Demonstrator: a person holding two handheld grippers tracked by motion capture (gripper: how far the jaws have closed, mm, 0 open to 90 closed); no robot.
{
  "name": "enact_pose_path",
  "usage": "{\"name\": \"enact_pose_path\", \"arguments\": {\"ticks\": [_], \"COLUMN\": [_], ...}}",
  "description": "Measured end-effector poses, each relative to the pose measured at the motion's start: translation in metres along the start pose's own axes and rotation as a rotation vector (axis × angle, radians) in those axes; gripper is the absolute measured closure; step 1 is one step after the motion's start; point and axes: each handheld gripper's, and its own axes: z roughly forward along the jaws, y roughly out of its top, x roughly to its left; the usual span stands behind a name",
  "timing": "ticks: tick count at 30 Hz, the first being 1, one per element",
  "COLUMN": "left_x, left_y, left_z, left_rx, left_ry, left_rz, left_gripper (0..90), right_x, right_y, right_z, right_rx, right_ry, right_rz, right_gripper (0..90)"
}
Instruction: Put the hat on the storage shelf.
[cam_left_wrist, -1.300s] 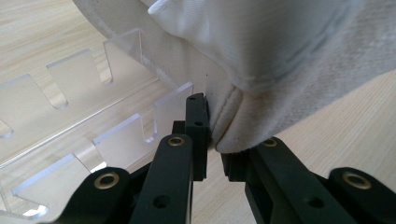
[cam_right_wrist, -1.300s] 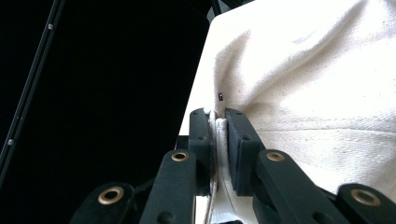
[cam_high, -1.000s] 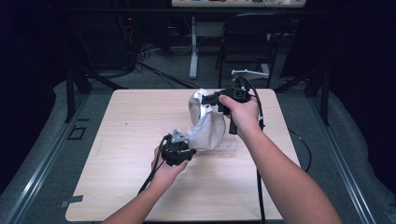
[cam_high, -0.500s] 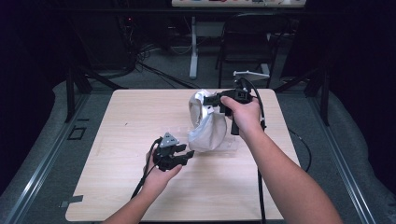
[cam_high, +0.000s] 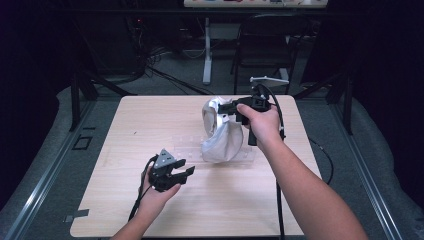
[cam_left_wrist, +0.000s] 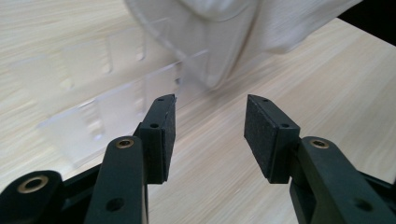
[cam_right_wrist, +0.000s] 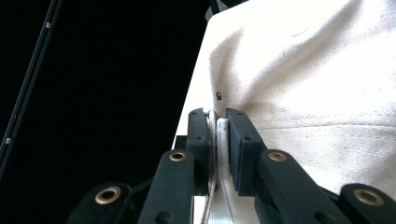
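Observation:
A white cloth bag (cam_high: 222, 135) hangs over the middle of the wooden table (cam_high: 125, 125), its lower end resting near a clear plastic divided tray (cam_high: 182, 145). My right gripper (cam_high: 226, 107) is shut on the bag's upper rim; the right gripper view has the cloth (cam_right_wrist: 317, 79) pinched between the two pads of that gripper (cam_right_wrist: 217, 116). My left gripper (cam_high: 186, 172) stands open nearer the front of the table, apart from the bag. In the left gripper view this gripper (cam_left_wrist: 210, 126) holds nothing, with the clear tray (cam_left_wrist: 107, 93) and the bag's bottom (cam_left_wrist: 261, 23) just ahead.
A dark chair (cam_high: 265, 45) and a white table leg (cam_high: 207, 50) stand beyond the far edge. Cables trail from both grippers over the table's front. Bare wood lies to the left (cam_high: 130, 150) and along the front.
My left gripper has drawn back from the bag toward the front left, open with nothing in it. The right gripper has kept its hold on the bag's rim, almost still.

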Motion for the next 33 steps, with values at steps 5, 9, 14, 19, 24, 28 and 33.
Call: {"name": "enact_pose_path", "arguments": {"ticks": [5, 9, 14, 19, 24, 28, 33], "left_x": [0.012, 0.020, 0.025, 0.028, 0.029, 0.029, 0.029], "left_y": [-0.013, -0.020, -0.026, -0.028, -0.029, -0.030, -0.030], "left_z": [-0.004, -0.007, -0.006, -0.005, -0.005, -0.005, -0.005], "left_rx": [-0.016, -0.030, -0.004, -0.007, -0.013, -0.012, -0.012], "left_ry": [0.013, 0.014, 0.031, 0.035, 0.036, 0.035, 0.036], "left_rz": [-0.014, -0.035, -0.033, -0.046, -0.042, -0.041, -0.042], "left_gripper": [52.9, 52.7, 52.3, 51.8, 51.3, 51.1, 50.7], "right_x": [0.000, 0.000, 0.003, 0.005, 0.005, 0.003, 0.000], "right_y": [-0.001, -0.001, -0.003, -0.005, -0.007, -0.009, -0.016], "right_z": [-0.001, -0.002, -0.006, -0.014, -0.021, -0.028, -0.035], "right_rx": [-0.002, -0.004, -0.012, -0.015, -0.028, -0.031, -0.046], "right_ry": [0.001, 0.005, 0.015, 0.026, 0.021, 0.014, -0.032], "right_rz": [-0.007, -0.007, -0.017, -0.031, -0.052, -0.064, -0.109], "right_gripper": [79.7, 78.6, 75.4, 72.3, 69.4, 65.4, 58.7]}}
